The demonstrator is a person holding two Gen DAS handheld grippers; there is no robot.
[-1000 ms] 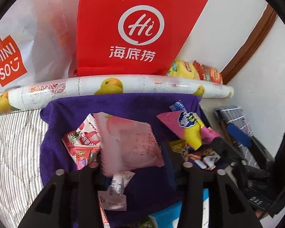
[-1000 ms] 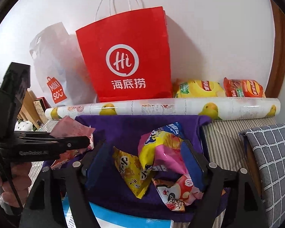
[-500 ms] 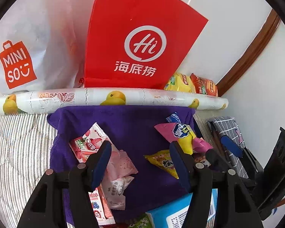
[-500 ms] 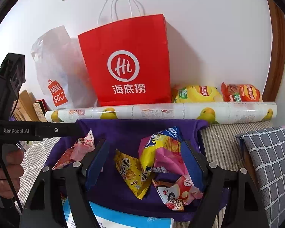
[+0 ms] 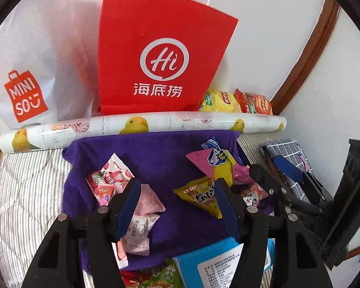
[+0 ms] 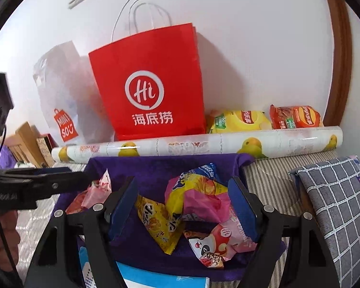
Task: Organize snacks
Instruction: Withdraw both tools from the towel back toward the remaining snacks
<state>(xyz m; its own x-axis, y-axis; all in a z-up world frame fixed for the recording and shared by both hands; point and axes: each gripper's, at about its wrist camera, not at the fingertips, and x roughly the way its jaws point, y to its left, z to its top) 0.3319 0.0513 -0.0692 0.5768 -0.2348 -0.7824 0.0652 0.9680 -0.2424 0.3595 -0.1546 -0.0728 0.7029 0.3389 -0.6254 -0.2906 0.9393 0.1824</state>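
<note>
Snack packets lie on a purple cloth (image 5: 160, 153). My left gripper (image 5: 177, 187) hangs open above the cloth with nothing between its pads. A pale pink packet (image 5: 150, 200) lies just beyond its left finger, on a pile with red strawberry packets (image 5: 110, 175). A yellow packet (image 5: 199, 196) lies by its right finger. My right gripper (image 6: 183, 184) is open and hovers over a second pile: a yellow packet (image 6: 158, 220), a crumpled pink-and-yellow bag (image 6: 196, 192) and a pink cartoon packet (image 6: 218, 237). Its pads touch none of them. The left gripper's fingers (image 6: 48, 182) reach in from the left edge.
Behind the cloth lie a printed paper roll (image 5: 144, 124), a red paper bag (image 5: 160, 55), a white Miniso bag (image 5: 36, 72) and two chip bags (image 6: 240, 120). A blue box (image 5: 211, 261) sits at the cloth's near edge. A checked cushion (image 6: 336, 204) is at the right, on striped bedding (image 5: 24, 192).
My left gripper opened and let go of the pale pink packet, which now lies on the left pile. That gripper drew back and rose. The right gripper stayed put.
</note>
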